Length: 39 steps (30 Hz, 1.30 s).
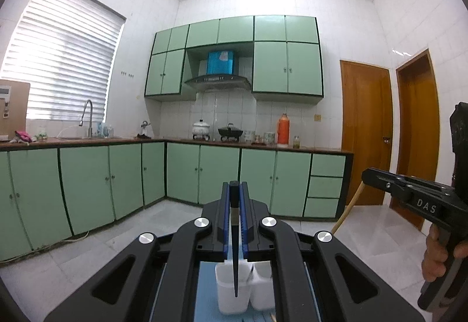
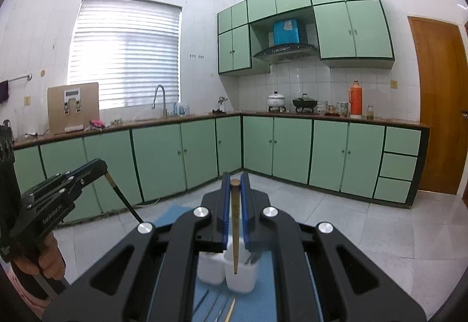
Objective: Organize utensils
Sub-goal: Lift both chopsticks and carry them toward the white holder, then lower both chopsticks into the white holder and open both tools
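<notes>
My left gripper (image 1: 235, 184) is shut on a black chopstick (image 1: 235, 269) that hangs point down over two white cups (image 1: 231, 292). In the same way, my right gripper (image 2: 235, 176) is shut on a wooden chopstick (image 2: 235, 240), whose tip hangs over the right white cup (image 2: 242, 278); the left cup (image 2: 210, 268) stands touching it. Both cups rest on a blue mat (image 2: 172, 215). A thin metal utensil (image 2: 252, 257) leans inside the right cup. Each view shows the other gripper from the side: the right gripper (image 1: 369, 176) and the left gripper (image 2: 101, 166), both raised above the mat.
Loose utensils (image 2: 231, 307) lie on the mat in front of the cups. A hand (image 1: 433, 257) grips the right tool's handle. Green floor cabinets (image 1: 181, 176) and a counter with pots and an orange flask (image 1: 282, 129) line the far walls, beyond a tiled floor.
</notes>
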Each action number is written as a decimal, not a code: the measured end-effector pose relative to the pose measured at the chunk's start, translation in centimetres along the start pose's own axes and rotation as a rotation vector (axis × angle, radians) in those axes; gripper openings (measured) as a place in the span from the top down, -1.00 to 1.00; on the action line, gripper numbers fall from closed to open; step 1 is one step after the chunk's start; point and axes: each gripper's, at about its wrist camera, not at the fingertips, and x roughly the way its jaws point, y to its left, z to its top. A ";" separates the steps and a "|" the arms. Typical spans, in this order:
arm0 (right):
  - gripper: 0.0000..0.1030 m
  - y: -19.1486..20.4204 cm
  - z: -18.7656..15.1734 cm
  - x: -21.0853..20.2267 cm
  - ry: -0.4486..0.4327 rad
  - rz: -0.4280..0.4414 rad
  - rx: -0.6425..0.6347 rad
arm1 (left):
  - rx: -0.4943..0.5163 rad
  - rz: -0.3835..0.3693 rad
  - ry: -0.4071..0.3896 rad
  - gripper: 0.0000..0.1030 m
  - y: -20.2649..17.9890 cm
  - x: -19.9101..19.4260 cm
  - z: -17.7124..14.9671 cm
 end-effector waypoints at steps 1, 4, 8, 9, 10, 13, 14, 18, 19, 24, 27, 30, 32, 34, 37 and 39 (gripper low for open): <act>0.88 -0.2 0.3 0.8 0.000 -0.008 -0.006 | 0.002 0.002 -0.003 0.88 -0.1 0.6 0.2; 0.88 -0.3 0.7 3.2 0.012 -0.021 -0.017 | 0.008 0.018 -0.011 0.88 -0.1 3.0 0.4; 0.88 -0.7 0.4 6.9 0.042 -0.012 -0.012 | -0.003 0.024 0.004 0.88 0.3 6.5 -0.3; 0.88 -0.6 0.2 7.5 0.046 -0.011 -0.013 | -0.006 0.023 0.010 0.88 0.4 7.2 -0.5; 0.88 -0.6 -0.2 8.4 0.057 -0.004 -0.010 | -0.011 0.021 0.019 0.88 0.6 8.3 -0.9; 0.88 -0.7 -1.4 10.4 0.087 0.011 0.006 | -0.012 0.024 0.061 0.88 0.8 10.9 -2.3; 0.88 -0.8 -1.9 11.0 0.095 0.015 0.014 | -0.012 0.025 0.070 0.88 0.8 11.4 -2.7; 0.88 -1.1 -3.8 13.1 0.137 0.023 0.048 | -0.017 0.030 0.125 0.88 1.2 13.9 -4.7; 0.88 -1.1 -4.3 13.5 0.147 0.023 0.053 | -0.016 0.034 0.138 0.88 1.4 14.5 -5.3; 0.88 -1.3 -6.2 15.4 0.189 0.020 0.086 | -0.030 0.040 0.186 0.88 2.1 15.8 -7.6; 0.88 -1.4 -7.2 16.0 0.208 0.017 0.101 | -0.032 0.041 0.204 0.88 2.4 16.2 -8.6; 0.88 -1.8 -8.1 16.5 0.224 0.009 0.117 | -0.026 0.044 0.221 0.88 2.5 16.5 -9.3; 0.87 -2.0 -8.4 16.2 0.214 0.001 0.126 | -0.031 0.047 0.234 0.88 2.7 16.6 -9.7; 0.87 -2.4 -8.4 16.1 0.215 -0.001 0.142 | -0.041 0.051 0.235 0.87 3.1 16.5 -9.9; 0.79 -3.1 -8.8 16.0 0.229 -0.034 0.157 | -0.056 0.056 0.239 0.83 3.5 16.2 -9.8; 0.74 -3.5 -9.1 16.1 0.240 -0.044 0.162 | -0.069 0.051 0.242 0.65 3.8 16.0 -9.7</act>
